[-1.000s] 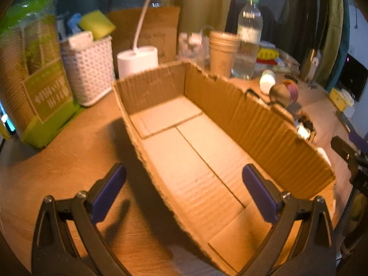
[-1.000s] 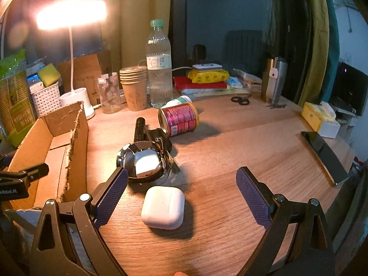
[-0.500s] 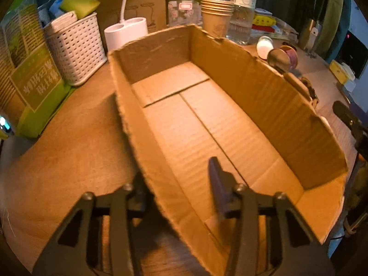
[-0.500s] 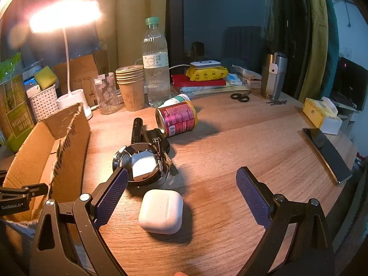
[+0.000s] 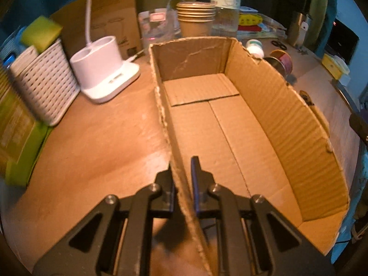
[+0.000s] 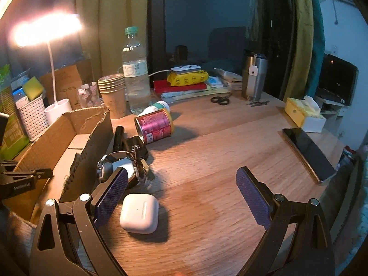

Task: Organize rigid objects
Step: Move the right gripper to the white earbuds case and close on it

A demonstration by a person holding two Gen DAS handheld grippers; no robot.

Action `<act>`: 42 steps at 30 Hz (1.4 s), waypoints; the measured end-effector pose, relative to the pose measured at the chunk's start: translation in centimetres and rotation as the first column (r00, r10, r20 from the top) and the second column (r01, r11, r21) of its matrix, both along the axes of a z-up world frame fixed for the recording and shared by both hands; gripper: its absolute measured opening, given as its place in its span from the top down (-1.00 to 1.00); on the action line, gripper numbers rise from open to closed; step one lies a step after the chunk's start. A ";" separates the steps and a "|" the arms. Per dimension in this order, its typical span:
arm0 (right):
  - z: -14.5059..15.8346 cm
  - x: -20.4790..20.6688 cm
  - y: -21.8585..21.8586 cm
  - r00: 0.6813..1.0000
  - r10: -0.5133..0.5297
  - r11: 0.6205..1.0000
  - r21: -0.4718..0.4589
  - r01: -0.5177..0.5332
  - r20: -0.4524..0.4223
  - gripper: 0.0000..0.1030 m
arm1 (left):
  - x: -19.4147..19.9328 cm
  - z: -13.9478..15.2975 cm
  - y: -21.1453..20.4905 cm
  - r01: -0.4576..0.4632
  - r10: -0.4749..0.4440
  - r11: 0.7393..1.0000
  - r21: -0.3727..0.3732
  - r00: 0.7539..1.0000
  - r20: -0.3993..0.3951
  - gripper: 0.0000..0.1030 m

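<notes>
An open, empty cardboard box (image 5: 230, 124) lies on the wooden desk. My left gripper (image 5: 182, 172) is shut on the box's near left wall, one finger inside and one outside. The box also shows at the left of the right wrist view (image 6: 76, 147). My right gripper (image 6: 181, 188) is open and empty above the desk. A white earbuds case (image 6: 139, 214) lies just inside its left finger. Beyond it lie a round metal item with keys (image 6: 122, 168), a black flashlight (image 6: 118, 138) and a tipped red can (image 6: 154, 126).
A white lamp base (image 5: 103, 76), white basket (image 5: 41, 85) and green package (image 5: 13, 133) stand left of the box. Paper cups (image 6: 112, 96), a water bottle (image 6: 135, 78), scissors (image 6: 220, 101), a steel flask (image 6: 254, 78), a tissue box (image 6: 303, 115) and a phone (image 6: 308, 154) are on the desk.
My left gripper closed from wide open onto the box's left wall, and the box swung round relative to it. My right gripper stayed open and drifted slightly.
</notes>
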State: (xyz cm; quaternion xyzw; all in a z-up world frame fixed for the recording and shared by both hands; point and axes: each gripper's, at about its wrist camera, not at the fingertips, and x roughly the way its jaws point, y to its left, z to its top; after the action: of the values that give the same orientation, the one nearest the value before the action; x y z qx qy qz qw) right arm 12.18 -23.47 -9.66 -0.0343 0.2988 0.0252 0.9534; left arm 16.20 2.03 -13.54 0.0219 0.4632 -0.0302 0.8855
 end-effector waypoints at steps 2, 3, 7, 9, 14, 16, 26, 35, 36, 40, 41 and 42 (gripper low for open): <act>-0.4 0.2 0.0 1.000 0.004 1.000 0.008 -0.004 -0.016 -0.88 | 0.4 -0.3 0.0 0.020 -0.020 1.000 0.000 1.000 0.005 0.77; -0.6 0.3 0.1 1.000 0.008 1.000 0.013 -0.007 -0.027 -0.88 | 0.5 -0.4 0.1 0.025 -0.025 1.000 -0.004 1.000 0.008 0.77; -1.3 0.8 0.8 0.998 0.024 1.000 0.017 -0.023 -0.054 -0.88 | 0.5 -0.5 0.5 0.041 -0.040 0.999 -0.029 0.999 0.030 0.76; -1.8 1.3 1.4 0.996 0.039 0.999 0.016 -0.038 -0.075 -0.88 | 0.3 -0.5 0.7 0.042 -0.041 0.998 -0.048 0.998 0.037 0.75; -2.6 2.0 2.5 0.993 0.060 0.998 0.021 -0.058 -0.099 -0.88 | 0.0 -0.5 1.5 0.041 -0.038 0.997 -0.070 0.998 0.049 0.73; -3.1 2.3 2.8 0.991 0.065 0.998 0.023 -0.063 -0.115 -0.88 | 0.0 -0.5 1.5 0.040 -0.036 0.997 -0.073 0.998 0.052 0.72; -4.2 2.6 4.3 0.987 0.075 0.996 -0.028 -0.079 -0.141 -0.88 | -0.5 -0.1 1.7 0.045 -0.041 0.995 -0.088 0.998 0.053 0.73; -4.8 2.6 4.7 0.983 0.054 0.994 -0.082 -0.069 -0.174 -0.68 | -0.8 -0.1 2.1 0.041 -0.035 0.995 -0.094 0.997 0.063 0.73; -5.0 2.7 4.8 0.981 0.056 0.994 -0.085 -0.072 -0.183 -0.62 | -1.0 -0.2 2.1 0.041 -0.035 0.995 -0.092 0.997 0.066 0.73; -5.2 2.6 5.1 0.980 0.062 0.991 -0.107 -0.084 -0.191 -0.49 | -1.2 -0.1 1.9 0.037 -0.030 0.996 -0.077 0.996 0.085 0.73; -5.4 2.6 5.2 0.979 0.063 0.990 -0.113 -0.086 -0.194 -0.36 | -1.2 -0.1 1.8 0.037 -0.030 0.997 -0.074 0.996 0.089 0.73; -5.5 2.7 5.2 0.978 0.069 0.990 -0.111 -0.092 -0.196 -0.21 | -1.2 0.0 1.7 0.036 -0.029 0.997 -0.072 0.995 0.091 0.73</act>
State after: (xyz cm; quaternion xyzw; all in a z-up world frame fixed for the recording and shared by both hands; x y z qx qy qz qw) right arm 14.85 -18.29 -15.12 -0.1009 0.3888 0.0491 0.9145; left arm 14.98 3.77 -13.59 -0.0019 0.4208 -0.0608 0.9051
